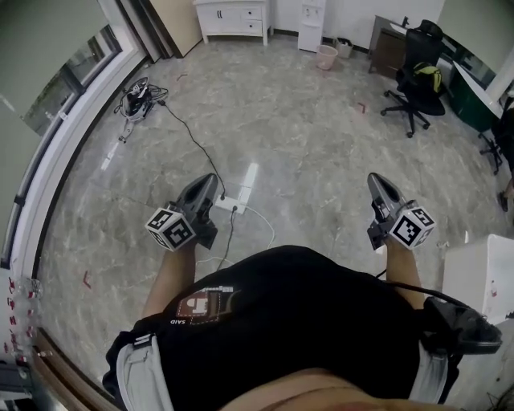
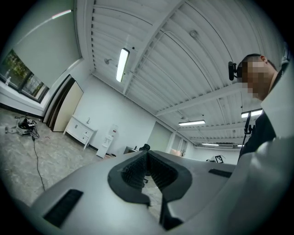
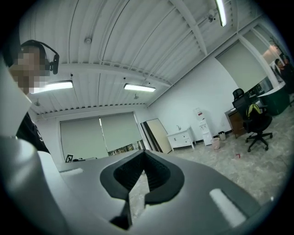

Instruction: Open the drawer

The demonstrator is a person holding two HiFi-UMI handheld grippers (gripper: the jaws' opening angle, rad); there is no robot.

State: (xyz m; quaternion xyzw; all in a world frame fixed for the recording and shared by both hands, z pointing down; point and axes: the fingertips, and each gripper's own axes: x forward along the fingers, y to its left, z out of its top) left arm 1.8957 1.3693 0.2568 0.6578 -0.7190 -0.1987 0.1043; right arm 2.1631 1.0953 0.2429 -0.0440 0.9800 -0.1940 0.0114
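Observation:
A white cabinet with drawers (image 1: 233, 18) stands against the far wall, a long way ahead of me; its drawers look closed. It also shows small in the left gripper view as the white cabinet (image 2: 80, 131) and in the right gripper view as the white cabinet (image 3: 182, 138). My left gripper (image 1: 210, 181) and right gripper (image 1: 376, 180) are held out level over the floor at waist height, side by side and far from the cabinet. The left gripper (image 2: 147, 154) has its jaws together with nothing between them. The right gripper (image 3: 144, 153) is likewise shut and empty.
A power strip (image 1: 233, 205) with a black cable lies on the floor just ahead of the left gripper. Farther off are a black office chair (image 1: 418, 76), a pink bin (image 1: 326, 56), a water dispenser (image 1: 311, 24) and a white unit (image 1: 482, 273) close on my right.

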